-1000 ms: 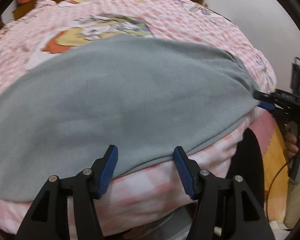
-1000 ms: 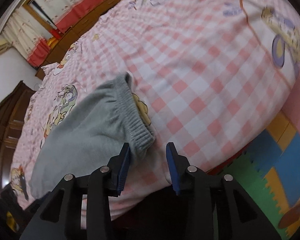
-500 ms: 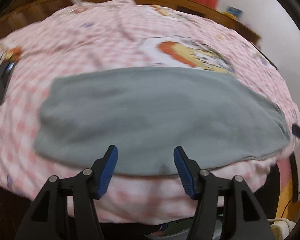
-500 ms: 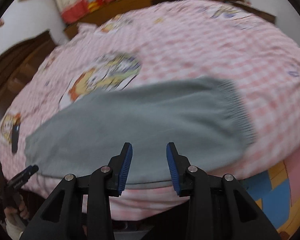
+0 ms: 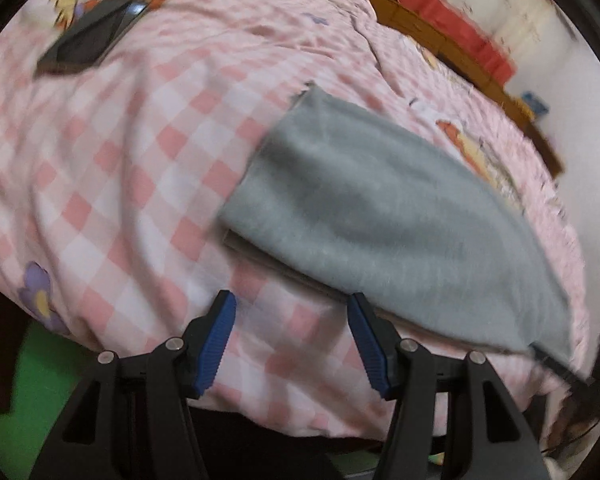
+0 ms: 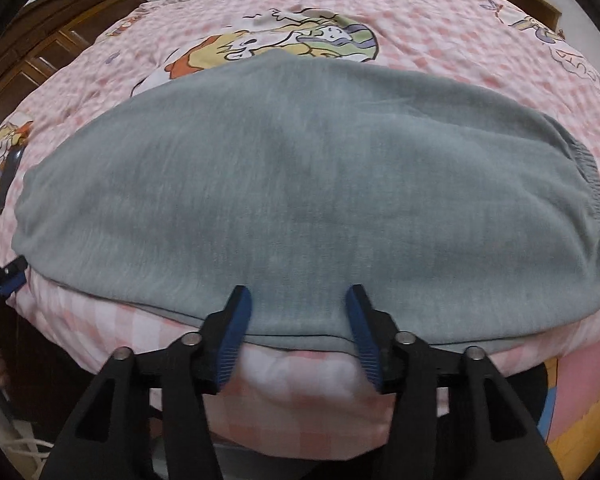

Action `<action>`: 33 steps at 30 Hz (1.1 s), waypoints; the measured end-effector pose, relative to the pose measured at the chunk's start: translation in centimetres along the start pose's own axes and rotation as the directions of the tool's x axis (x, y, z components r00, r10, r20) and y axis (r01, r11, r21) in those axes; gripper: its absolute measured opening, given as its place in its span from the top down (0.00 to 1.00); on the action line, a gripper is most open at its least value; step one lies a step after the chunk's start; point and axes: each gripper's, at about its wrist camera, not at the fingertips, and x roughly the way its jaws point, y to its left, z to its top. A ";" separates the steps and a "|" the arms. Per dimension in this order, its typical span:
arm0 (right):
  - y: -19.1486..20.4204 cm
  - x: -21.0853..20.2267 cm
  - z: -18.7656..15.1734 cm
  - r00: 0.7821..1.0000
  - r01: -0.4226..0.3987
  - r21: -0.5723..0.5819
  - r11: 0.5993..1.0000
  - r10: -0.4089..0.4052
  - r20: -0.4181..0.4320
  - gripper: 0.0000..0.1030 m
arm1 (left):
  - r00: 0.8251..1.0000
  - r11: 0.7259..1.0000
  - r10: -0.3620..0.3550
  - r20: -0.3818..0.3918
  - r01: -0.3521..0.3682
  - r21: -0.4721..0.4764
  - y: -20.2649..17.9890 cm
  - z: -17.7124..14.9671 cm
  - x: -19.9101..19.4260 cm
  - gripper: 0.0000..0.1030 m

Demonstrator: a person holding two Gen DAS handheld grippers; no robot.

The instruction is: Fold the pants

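I see the grey pants lying flat on the checked bed cover. My left gripper stands wide over bare cover, holding nothing; my right gripper, jaws just opened, is empty above the pants' near edge.

My left wrist view is smeared with motion blur: the pants lose their weave, and the dark flat object at upper left is too soft to identify. At the lower right edge the right gripper is cut off. In my right wrist view, the left gripper shows only a tip at the left edge.
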 end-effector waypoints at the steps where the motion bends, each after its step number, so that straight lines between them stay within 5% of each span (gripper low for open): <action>1: -0.1 0.2 -0.1 1.000 -0.002 0.007 1.000 0.002 0.002 0.47 | 1.000 1.000 -0.016 0.005 0.016 -0.016 0.2 0.1 0.0 0.41; 9: -0.5 0.3 -0.3 0.999 -0.046 0.026 0.999 0.045 0.030 0.44 | 0.991 0.993 -0.112 0.070 0.115 -0.038 -0.2 0.6 -0.2 0.41; 22: -0.5 0.2 -0.7 0.997 -0.061 0.022 0.998 0.060 0.054 0.43 | 0.973 0.964 -0.224 0.062 0.231 -0.133 -1.1 0.7 1.5 0.38; 33: -0.4 0.2 -0.9 0.995 -0.073 0.017 0.997 0.072 0.073 0.42 | 0.972 0.959 -0.188 0.141 0.213 -0.186 -2.5 1.5 2.7 0.37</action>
